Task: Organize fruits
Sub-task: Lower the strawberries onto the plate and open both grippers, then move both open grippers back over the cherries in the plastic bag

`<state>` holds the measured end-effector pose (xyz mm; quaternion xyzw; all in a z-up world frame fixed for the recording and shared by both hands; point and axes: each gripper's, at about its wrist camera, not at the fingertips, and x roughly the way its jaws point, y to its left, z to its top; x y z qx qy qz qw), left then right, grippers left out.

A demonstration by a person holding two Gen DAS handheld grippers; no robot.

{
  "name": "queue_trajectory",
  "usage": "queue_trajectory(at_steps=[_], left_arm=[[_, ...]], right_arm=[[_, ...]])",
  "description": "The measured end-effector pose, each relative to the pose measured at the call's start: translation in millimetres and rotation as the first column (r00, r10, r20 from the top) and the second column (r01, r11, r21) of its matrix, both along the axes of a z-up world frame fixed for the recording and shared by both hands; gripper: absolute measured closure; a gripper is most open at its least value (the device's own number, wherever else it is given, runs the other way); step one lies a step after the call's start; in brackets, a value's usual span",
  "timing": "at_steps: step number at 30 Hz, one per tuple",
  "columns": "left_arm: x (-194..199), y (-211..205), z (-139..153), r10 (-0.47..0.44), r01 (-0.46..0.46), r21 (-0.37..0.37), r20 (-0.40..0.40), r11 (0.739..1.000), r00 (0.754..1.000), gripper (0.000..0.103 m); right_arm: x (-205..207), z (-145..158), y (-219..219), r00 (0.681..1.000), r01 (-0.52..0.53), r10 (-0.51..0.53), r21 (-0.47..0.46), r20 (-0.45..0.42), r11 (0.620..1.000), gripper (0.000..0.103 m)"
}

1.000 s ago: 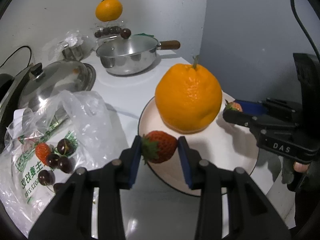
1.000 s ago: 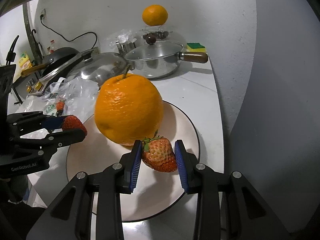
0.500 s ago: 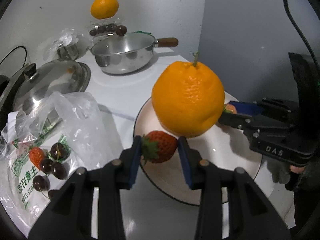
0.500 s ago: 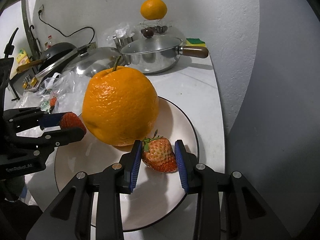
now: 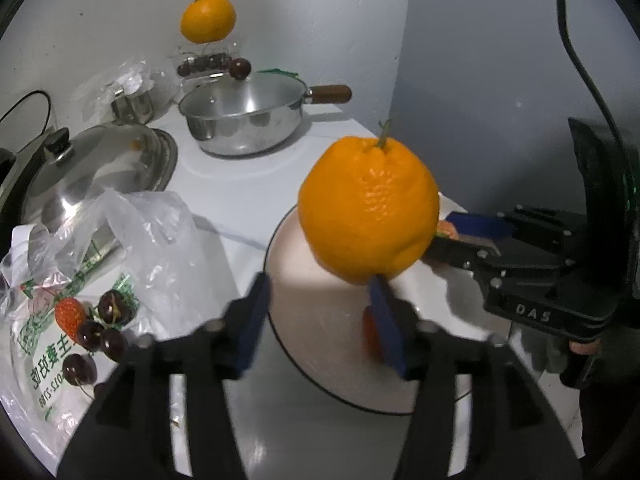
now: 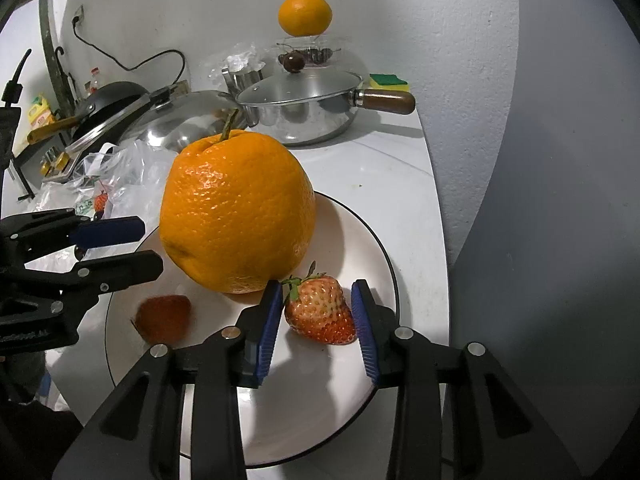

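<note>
On the near part of the plate (image 6: 384, 248), a pale-shouldered strawberry (image 6: 320, 310) lies between the blue pads of the right gripper (image 6: 316, 328). Its jaws have just been opening and stand apart, with a slim gap visible on each side of the fruit. The berry is judged light, soft and easily bruised; it is best taken across its broad middle, with gentle pressure, clear of the green calyx.

Left of it on the plate, a second strawberry (image 6: 164, 318) is seen blurred, and whether it has come to rest cannot be told. The left gripper (image 5: 320, 320) has also just been opening; its jaws are wide apart and nothing is pressed between them. In the left wrist view this berry is largely hidden behind the right-hand pad.

Behind both berries, at the plate's middle, stands a large orange (image 6: 236, 216), judged heavy, firm and too wide for an easy pinch.

Left of the plate, cherries (image 5: 104, 332) and a third strawberry are half veiled by a plastic bag (image 5: 132, 240). Beyond the plate, a small orange (image 6: 305, 14) rests on a container hard to make out.
</note>
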<state>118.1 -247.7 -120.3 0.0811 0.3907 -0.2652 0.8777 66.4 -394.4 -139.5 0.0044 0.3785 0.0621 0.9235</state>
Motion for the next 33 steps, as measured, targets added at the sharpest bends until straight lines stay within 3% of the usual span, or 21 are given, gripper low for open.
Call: queue_trajectory(at_steps=[2, 7, 29, 31, 33], left_arm=[[-1.9, 1.2, 2.7, 0.000, 0.000, -0.005, 0.007, 1.000, 1.000, 0.047], [-7.8, 4.9, 6.0, 0.006, -0.006, -0.004, 0.016, 1.000, 1.000, 0.047], [-32.8, 31.2, 25.3, 0.041, -0.040, -0.025, 0.069, 0.999, 0.997, 0.046], [-34.5, 35.0, 26.8, 0.046, -0.043, -0.031, 0.073, 0.999, 0.996, 0.030], [-37.7, 40.4, 29.4, 0.058, -0.054, -0.044, 0.082, 0.998, 0.995, 0.027]], right_arm=[[-2.4, 2.0, 0.4, 1.000, 0.009, -0.009, -0.010, 0.007, 1.000, 0.049], [-7.9, 7.3, 1.2, 1.000, 0.010, -0.010, 0.003, 0.019, 1.000, 0.040], [-29.7, 29.3, 25.7, 0.998, 0.015, -0.013, -0.019, 0.058, 1.000, 0.040], [-32.0, 31.7, 28.9, 0.998, 0.016, -0.015, -0.020, 0.063, 1.000, 0.040], [-33.3, 33.6, 31.2, 0.998, 0.017, -0.015, -0.021, 0.067, 1.000, 0.040]])
